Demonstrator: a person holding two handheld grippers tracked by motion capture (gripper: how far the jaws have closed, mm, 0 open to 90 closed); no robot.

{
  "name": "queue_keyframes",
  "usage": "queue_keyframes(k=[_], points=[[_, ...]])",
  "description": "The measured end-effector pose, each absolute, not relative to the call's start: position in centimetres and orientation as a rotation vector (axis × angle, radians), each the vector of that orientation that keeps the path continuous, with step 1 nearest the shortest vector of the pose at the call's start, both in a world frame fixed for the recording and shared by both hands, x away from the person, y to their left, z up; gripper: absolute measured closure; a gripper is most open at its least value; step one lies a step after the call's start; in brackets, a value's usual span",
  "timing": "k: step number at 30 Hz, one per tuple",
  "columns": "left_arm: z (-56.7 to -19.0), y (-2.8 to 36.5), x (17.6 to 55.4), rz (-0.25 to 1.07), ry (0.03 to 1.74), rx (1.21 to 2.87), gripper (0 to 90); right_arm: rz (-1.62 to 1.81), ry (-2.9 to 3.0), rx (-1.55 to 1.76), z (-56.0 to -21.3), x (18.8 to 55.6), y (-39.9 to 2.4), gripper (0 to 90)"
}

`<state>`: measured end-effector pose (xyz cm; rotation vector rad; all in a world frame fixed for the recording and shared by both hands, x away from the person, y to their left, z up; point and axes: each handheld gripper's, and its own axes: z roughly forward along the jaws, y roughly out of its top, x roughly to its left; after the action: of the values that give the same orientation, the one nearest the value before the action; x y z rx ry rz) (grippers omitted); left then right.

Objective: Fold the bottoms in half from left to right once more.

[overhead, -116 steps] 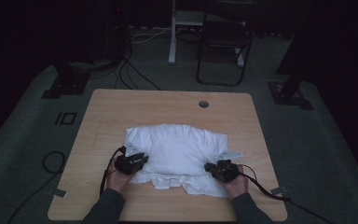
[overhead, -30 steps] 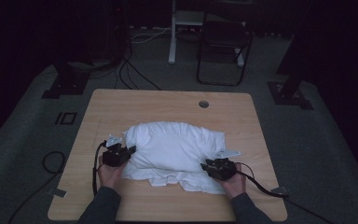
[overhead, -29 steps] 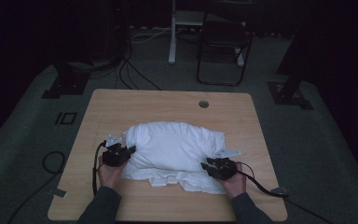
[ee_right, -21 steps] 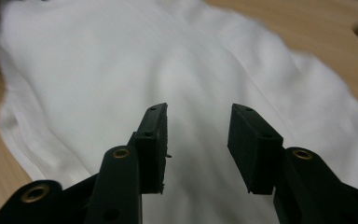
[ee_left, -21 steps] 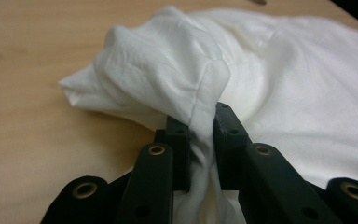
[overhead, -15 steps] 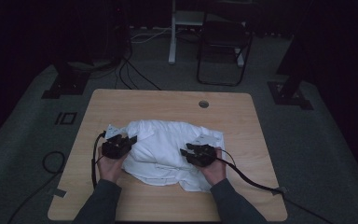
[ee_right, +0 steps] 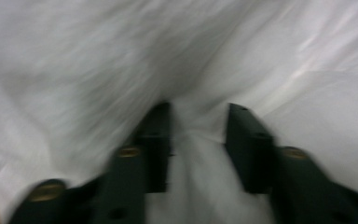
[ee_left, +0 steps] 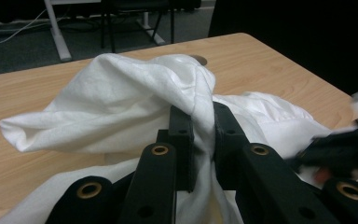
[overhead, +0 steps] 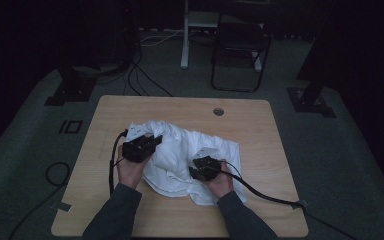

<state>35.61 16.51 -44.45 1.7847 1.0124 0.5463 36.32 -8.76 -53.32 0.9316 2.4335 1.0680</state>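
At centre of the high view: white cloth (overhead: 180,155), crumpled, lying on the wooden counter (overhead: 260,125), its bulk from centre-left to lower centre of the frame.

Left hand-held gripper (overhead: 141,146), centre-left of the high view: clenched on a gathered fold of the cloth; in the left gripper view the fabric (ee_left: 121,102) is pinched between my two black jaws and drapes off to the left, raised clear of the counter.

Right hand-held gripper (overhead: 206,167), lower centre: its jaws have just been opening; in the right gripper view they stand apart with cloth (ee_right: 261,60) bunched between and beneath them, not pressed.

Step in hand, as I judge it: gathering and folding the cloth, left side lifted over.

Next move calls for: a fresh grip with my right, and carrying the left fold across without dragging the rest.

Pose: both forearms enter from the bottom edge, hands angled inward toward each other over the cloth.
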Motion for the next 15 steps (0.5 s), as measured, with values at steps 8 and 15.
queue_keyframes(k=[8,15], points=[[-44.0,16.0,35.4,0.542,0.989,1.783,81.4,1.03,2.498,0.919,-54.4,35.3,-9.9,58.4],[-43.3,15.0,35.4,0.573,0.955,1.803,81.4,1.054,2.463,0.87,-52.7,34.9,-10.9,51.7]])
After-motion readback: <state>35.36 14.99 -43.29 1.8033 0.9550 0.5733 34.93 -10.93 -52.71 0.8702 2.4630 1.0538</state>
